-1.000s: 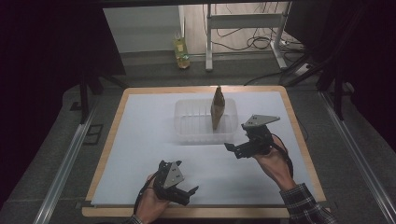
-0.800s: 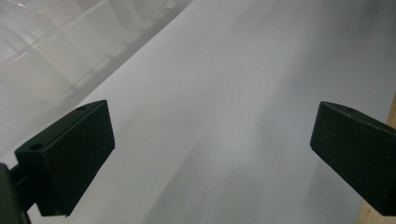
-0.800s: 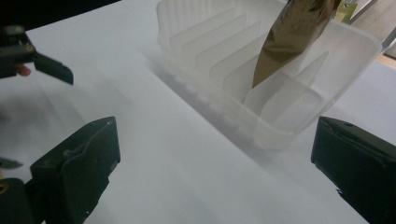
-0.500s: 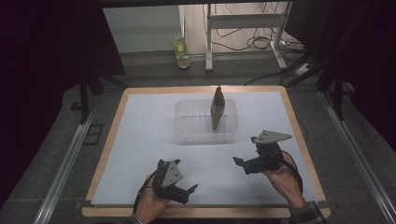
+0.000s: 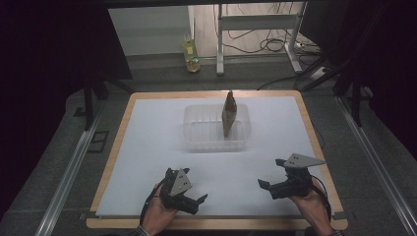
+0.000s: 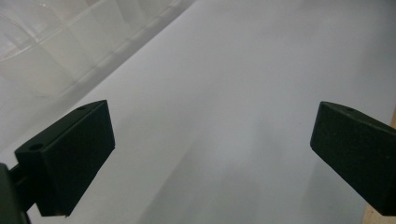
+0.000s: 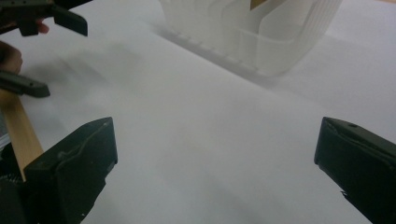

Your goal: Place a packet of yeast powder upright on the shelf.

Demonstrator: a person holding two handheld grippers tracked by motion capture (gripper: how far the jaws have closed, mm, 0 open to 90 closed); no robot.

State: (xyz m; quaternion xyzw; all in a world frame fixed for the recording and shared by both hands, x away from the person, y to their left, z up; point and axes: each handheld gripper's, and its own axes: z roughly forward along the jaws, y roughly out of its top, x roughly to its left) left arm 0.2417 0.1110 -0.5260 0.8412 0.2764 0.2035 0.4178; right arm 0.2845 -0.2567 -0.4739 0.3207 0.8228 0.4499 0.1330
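Observation:
A clear plastic rack (image 5: pixel 216 129) stands at the middle back of the white table, and a brown wedge-shaped piece (image 5: pixel 228 113) stands upright in its right part. The rack (image 7: pixel 252 32) is ahead of my right gripper, with a bit of the brown piece (image 7: pixel 259 3) at the top edge. My left gripper (image 5: pixel 195 202) rests open near the front edge, left of centre, with nothing between its jaws; a corner of the rack (image 6: pixel 56 42) lies to its upper left. My right gripper (image 5: pixel 268 188) is open and empty at the front right, well short of the rack.
The white sheet (image 5: pixel 147 147) lies on a wooden-edged board (image 5: pixel 113 152). A yellow bottle (image 5: pixel 191 56) stands on the floor beyond the table, beside a metal frame (image 5: pixel 255 29) with cables. My left gripper (image 7: pixel 42 51) appears at the upper left of the right gripper view.
My right gripper has drawn back from beside the rack toward the front right edge, open and empty. The left gripper has barely moved. The brown piece stays standing in the rack.

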